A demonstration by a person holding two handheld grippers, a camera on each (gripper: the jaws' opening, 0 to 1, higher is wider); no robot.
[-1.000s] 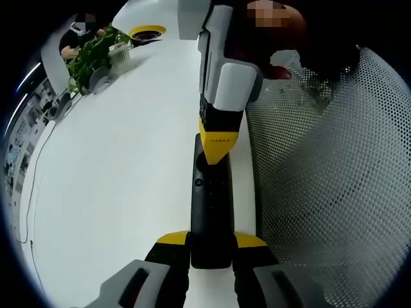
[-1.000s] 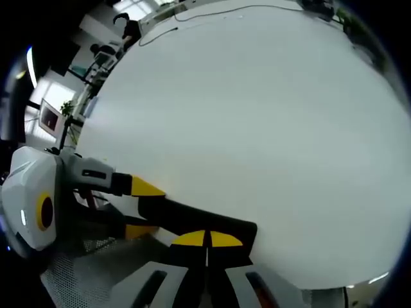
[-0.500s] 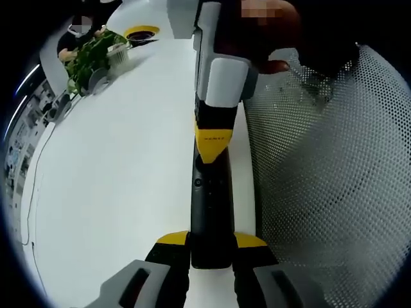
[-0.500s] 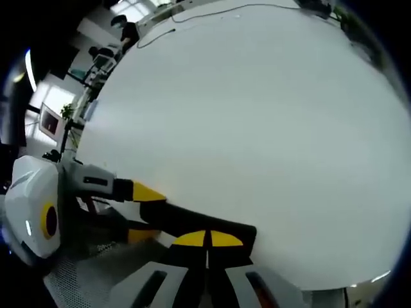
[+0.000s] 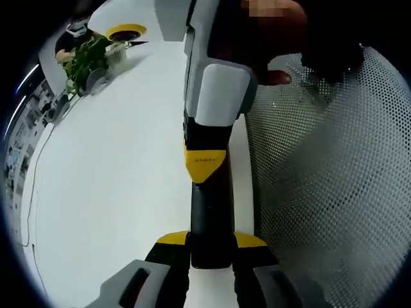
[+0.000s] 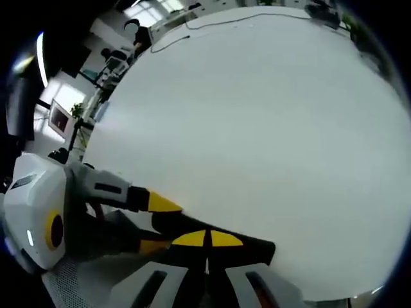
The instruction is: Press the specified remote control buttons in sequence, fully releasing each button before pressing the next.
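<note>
Looking along your left gripper (image 5: 210, 240), you see one white table (image 5: 115, 179), a plant (image 5: 87, 54) at 11 o'clock, mesh (image 5: 327, 173) at 3. Its jaws pinch one black remote (image 5: 210, 218); your right gripper (image 5: 204, 168) hides the buttons. Your right gripper view: same table (image 6: 257, 128), jaws pressed together on the remote (image 6: 250, 247), the left gripper (image 6: 154, 224) at 8 o'clock

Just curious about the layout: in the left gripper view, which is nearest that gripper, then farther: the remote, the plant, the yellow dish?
1. Remote: between the left gripper's jaws.
2. Plant: far up the table, upper left.
3. Yellow dish: just beyond the plant.
</note>
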